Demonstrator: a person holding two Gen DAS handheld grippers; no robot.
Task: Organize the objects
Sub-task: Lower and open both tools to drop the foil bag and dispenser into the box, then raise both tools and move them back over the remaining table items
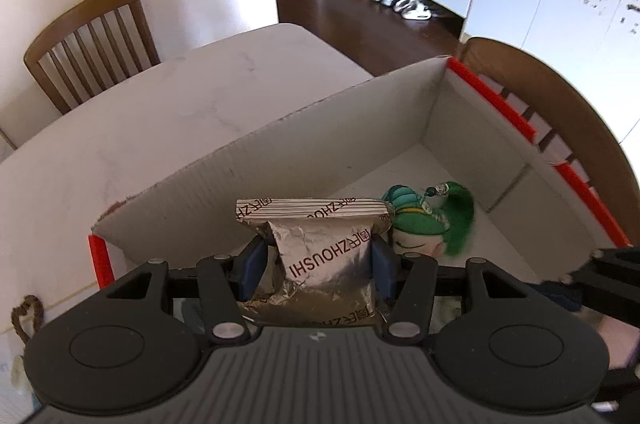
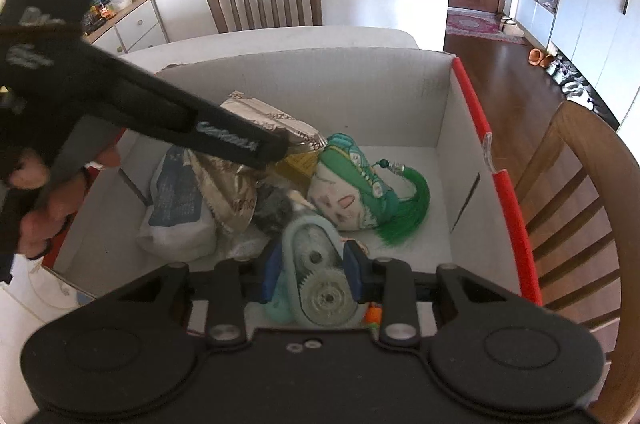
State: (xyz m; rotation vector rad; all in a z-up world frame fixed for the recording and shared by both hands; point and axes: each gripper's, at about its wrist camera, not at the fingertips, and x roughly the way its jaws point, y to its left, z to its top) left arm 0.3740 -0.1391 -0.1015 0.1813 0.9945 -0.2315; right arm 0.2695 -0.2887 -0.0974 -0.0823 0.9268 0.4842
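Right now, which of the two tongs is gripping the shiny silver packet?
The left tongs: their blue pads pinch the silver packet over the box. The right tongs hold a pale-blue gear toy instead.

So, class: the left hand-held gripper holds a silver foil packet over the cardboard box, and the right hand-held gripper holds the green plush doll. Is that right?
Not quite. The left hand-held gripper does hold the silver foil packet over the cardboard box. But the right wrist view shows the right hand-held gripper holding a teal gear toy; the green plush doll lies loose in the box.
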